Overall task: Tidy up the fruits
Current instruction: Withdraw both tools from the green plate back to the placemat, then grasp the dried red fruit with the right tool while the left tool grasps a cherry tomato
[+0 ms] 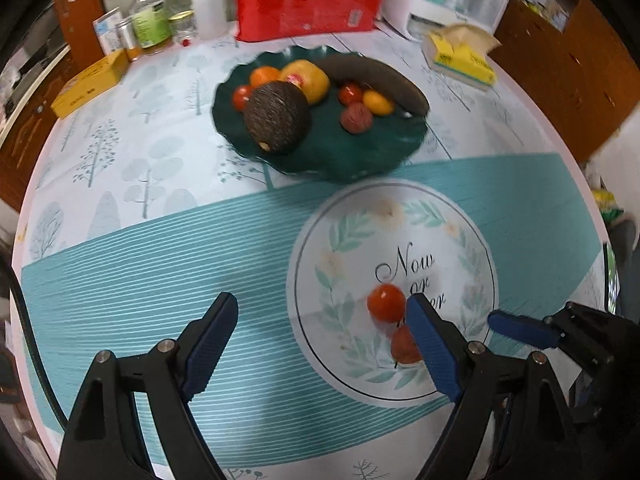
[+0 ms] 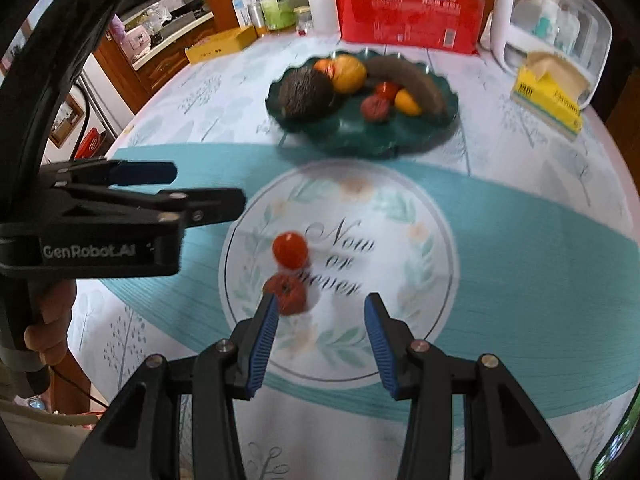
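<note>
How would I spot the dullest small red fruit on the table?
Find the dark green wavy-edged plate behind the white printed circle. Near the long brown fruit lies a wrinkled, dull maroon ball; its neighbours are glossy red or yellow.

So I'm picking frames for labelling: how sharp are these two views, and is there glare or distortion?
Left wrist view: fisheye bends the table edge; the green plate is smeared, the left gripper crisp. Right wrist view: more blur on the two red fruits, the plate soft, the right gripper sharp. No strong glare in either.
</note>
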`<state>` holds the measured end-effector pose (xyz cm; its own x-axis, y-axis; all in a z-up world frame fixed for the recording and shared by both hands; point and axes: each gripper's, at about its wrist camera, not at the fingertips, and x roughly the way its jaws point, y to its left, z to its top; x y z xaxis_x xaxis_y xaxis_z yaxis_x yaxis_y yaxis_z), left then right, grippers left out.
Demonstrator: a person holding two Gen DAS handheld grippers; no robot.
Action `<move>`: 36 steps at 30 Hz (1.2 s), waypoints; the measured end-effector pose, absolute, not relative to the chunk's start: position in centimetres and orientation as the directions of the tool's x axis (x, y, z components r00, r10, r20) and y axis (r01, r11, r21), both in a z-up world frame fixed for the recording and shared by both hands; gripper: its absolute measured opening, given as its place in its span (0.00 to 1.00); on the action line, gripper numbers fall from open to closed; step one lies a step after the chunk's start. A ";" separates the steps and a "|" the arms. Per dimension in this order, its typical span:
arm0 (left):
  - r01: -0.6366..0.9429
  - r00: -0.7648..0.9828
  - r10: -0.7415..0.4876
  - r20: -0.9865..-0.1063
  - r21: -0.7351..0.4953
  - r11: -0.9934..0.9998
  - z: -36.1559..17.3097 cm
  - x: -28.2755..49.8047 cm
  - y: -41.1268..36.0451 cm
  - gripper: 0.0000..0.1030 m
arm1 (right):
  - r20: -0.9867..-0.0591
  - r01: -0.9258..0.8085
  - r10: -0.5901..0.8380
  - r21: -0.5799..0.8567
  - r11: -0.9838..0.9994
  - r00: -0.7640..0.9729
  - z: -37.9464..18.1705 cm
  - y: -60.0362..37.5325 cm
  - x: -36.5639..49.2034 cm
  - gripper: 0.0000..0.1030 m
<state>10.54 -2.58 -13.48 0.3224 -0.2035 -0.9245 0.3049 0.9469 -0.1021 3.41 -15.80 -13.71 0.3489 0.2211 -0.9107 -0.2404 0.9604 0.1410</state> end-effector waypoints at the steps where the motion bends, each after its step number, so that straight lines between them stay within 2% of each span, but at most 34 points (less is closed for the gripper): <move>1: 0.318 0.315 -0.208 -0.926 -0.104 0.942 -13.7 10.6 -2.8 0.82 | -0.911 -0.236 0.227 0.150 0.960 0.343 -14.0 -15.7 3.3 0.44; 8: 0.388 0.260 -0.246 -0.934 -0.132 0.912 -15.5 11.2 -4.1 0.82 | -0.903 -0.207 0.268 0.207 0.956 0.336 -15.8 -14.7 2.4 0.44; 16: 0.424 0.176 -0.302 -0.937 -0.205 0.882 -17.6 11.9 -4.8 0.74 | -0.891 -0.164 0.261 0.214 0.963 0.372 -17.1 -13.8 3.0 0.44; 19: 0.434 0.153 -0.321 -0.935 -0.228 0.872 -18.1 12.2 -4.9 0.64 | -0.891 -0.161 0.244 0.196 0.967 0.382 -17.6 -13.3 3.2 0.43; 21: 0.436 0.138 -0.328 -0.935 -0.240 0.867 -18.5 12.2 -5.1 0.52 | -0.892 -0.158 0.235 0.188 0.969 0.385 -17.9 -13.0 3.3 0.37; 25: 0.446 0.130 -0.351 -0.927 -0.261 0.856 -18.8 12.3 -5.5 0.44 | -0.888 -0.151 0.225 0.179 0.972 0.400 -18.0 -13.0 3.4 0.31; 28: 0.461 0.136 -0.355 -0.925 -0.258 0.849 -18.8 12.1 -6.1 0.28 | -0.887 -0.147 0.222 0.177 0.973 0.405 -18.0 -13.1 3.6 0.31; 36: 0.447 0.159 -0.361 -0.919 -0.259 0.856 -18.8 11.4 -5.9 0.27 | -0.889 -0.154 0.225 0.177 0.972 0.400 -18.1 -13.2 3.7 0.29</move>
<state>11.45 -5.92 -18.77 0.1590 -0.3613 -0.9188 0.4469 0.8562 -0.2593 3.73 -13.17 -18.07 0.4000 0.2249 -0.8885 -0.1539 0.9721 0.1768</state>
